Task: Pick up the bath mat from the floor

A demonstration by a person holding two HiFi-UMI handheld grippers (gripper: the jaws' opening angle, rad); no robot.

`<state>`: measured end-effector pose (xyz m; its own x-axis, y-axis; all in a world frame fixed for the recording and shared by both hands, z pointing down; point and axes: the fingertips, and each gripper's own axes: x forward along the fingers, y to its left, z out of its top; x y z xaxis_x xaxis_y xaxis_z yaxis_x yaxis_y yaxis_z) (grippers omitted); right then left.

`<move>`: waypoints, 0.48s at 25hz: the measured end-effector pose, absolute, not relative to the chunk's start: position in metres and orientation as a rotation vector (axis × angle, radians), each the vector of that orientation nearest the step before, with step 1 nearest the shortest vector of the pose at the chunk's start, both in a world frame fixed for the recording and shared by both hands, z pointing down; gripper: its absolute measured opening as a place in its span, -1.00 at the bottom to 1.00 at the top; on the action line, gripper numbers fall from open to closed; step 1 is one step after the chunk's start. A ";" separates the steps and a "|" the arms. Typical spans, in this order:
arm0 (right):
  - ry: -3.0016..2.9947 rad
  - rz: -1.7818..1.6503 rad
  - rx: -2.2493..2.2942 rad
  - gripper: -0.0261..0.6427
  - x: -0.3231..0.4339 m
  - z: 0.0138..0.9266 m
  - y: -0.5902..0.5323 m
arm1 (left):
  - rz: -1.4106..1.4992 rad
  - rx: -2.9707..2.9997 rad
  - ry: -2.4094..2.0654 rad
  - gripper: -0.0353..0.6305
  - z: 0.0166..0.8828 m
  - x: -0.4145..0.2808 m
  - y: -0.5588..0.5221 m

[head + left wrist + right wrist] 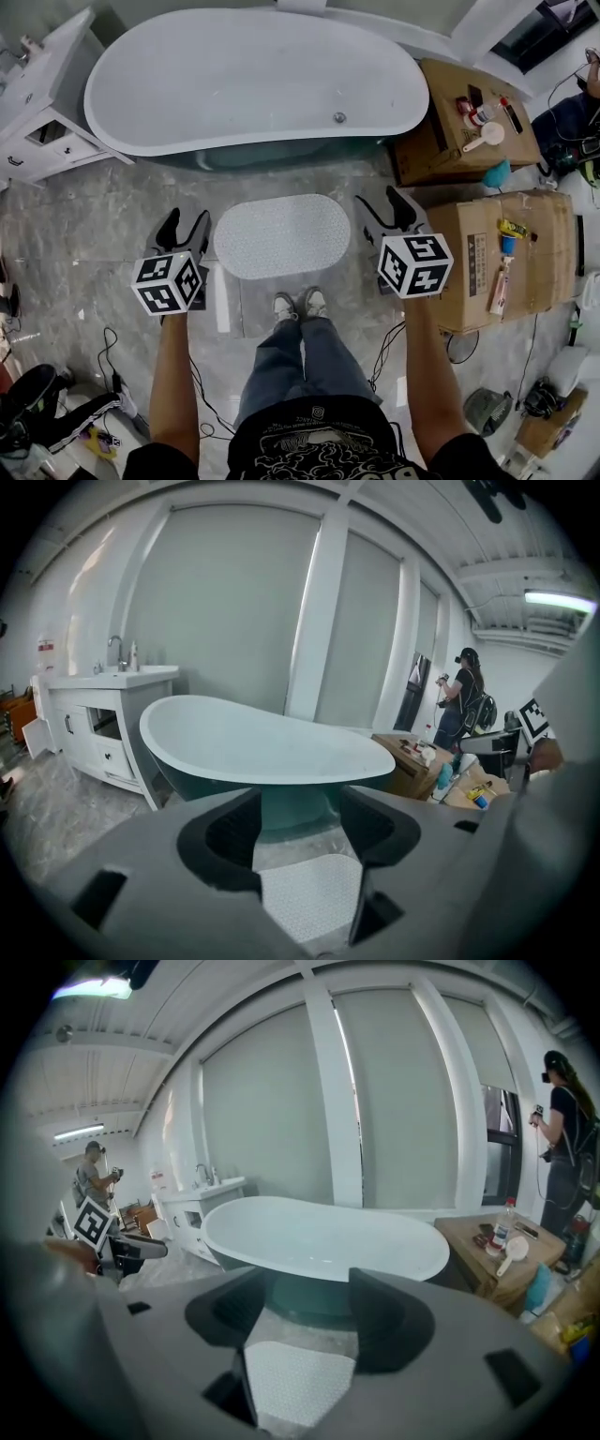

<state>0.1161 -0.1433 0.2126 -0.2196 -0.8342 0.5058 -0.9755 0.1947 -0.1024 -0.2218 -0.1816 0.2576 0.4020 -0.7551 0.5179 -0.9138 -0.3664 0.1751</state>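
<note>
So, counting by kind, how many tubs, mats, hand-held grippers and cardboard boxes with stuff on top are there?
Bathtub: 1
Bath mat: 1
Grippers: 2, left gripper and right gripper
Cardboard boxes with stuff on top: 2, far box and near box
Total: 6

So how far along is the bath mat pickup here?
Nothing is done yet: the bath mat lies flat on the floor in front of the bathtub. Nothing is in hand: the left gripper and right gripper are held clear of it, one at each side, jaws apart and empty. All of it is left: reaching down, gripping the mat and lifting it.
</note>
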 end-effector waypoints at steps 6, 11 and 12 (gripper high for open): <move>-2.103 0.643 1.630 -0.07 0.123 0.278 -0.147 | 0.512 2.148 -1.407 -0.04 0.316 -0.229 -0.185; -2.054 0.704 1.574 -0.06 0.139 0.348 -0.145 | 0.577 2.092 -1.408 -0.01 0.377 -0.235 -0.184; -2.044 0.715 1.564 -0.06 0.141 0.362 -0.144 | 0.594 2.084 -1.404 -0.01 0.390 -0.235 -0.183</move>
